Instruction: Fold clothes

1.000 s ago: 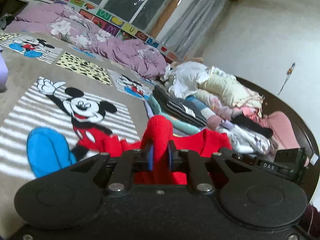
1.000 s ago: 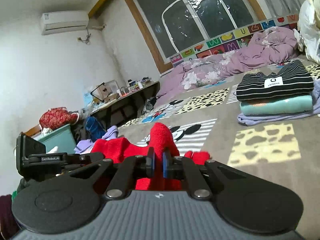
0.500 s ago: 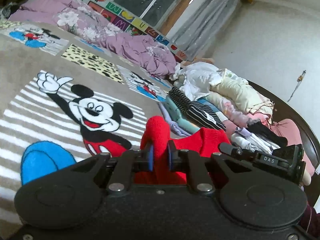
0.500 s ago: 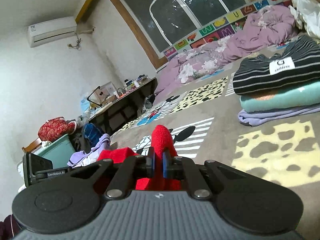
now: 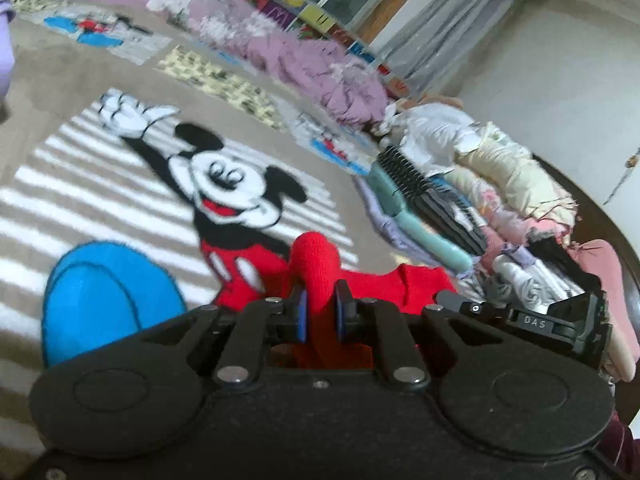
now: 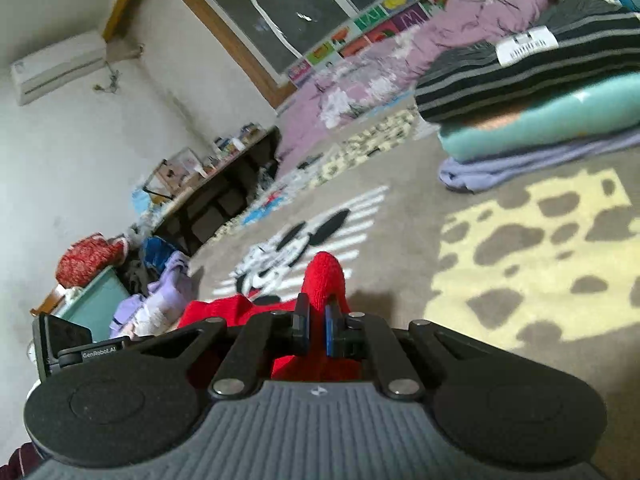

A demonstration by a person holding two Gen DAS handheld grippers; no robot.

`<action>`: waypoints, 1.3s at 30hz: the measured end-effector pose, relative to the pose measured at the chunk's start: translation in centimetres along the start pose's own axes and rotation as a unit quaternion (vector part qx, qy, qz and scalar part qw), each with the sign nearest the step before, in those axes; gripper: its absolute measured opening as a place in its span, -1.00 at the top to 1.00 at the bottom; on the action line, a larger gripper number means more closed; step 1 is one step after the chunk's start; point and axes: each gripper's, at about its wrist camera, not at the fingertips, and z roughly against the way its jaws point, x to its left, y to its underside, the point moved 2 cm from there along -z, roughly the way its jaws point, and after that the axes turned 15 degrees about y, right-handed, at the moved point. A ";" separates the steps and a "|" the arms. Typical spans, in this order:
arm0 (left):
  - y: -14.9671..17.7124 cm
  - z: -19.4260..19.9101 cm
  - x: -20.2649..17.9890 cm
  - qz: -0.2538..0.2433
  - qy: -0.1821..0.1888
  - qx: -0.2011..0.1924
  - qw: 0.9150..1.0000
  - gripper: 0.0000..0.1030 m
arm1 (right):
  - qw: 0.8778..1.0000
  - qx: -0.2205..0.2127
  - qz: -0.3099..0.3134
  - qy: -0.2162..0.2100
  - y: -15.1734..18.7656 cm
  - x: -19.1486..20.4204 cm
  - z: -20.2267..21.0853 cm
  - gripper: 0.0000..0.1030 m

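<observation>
Left gripper [image 5: 319, 312] and right gripper [image 6: 317, 322] still clenched on red garment [image 5: 316, 264], now carried right, nearer 3 folded clothes [image 6: 536, 92].

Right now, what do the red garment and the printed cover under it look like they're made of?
Red garment: looks like a soft knit, maybe wool or acrylic; matte, fine looped texture, bulging where the jaws pinch it. Printed cover: seems a plush fleece or short-pile blanket; fuzzy print edges, no sheen. Blur leaves the fibre open.
</observation>
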 end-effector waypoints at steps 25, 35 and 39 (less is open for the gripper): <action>6.9 1.1 -10.6 -0.252 -0.045 0.066 0.965 -0.04 | 0.964 -0.057 0.258 0.016 5.9 7.7 8.6 0.19; 7.5 0.0 -8.5 -0.226 -0.037 0.098 0.968 -0.05 | 0.972 -0.017 0.234 0.026 7.2 6.2 6.6 0.17; 8.0 -0.4 -8.7 -0.238 -0.050 0.106 0.964 -0.06 | 0.972 -0.010 0.234 0.025 7.2 6.2 6.2 0.17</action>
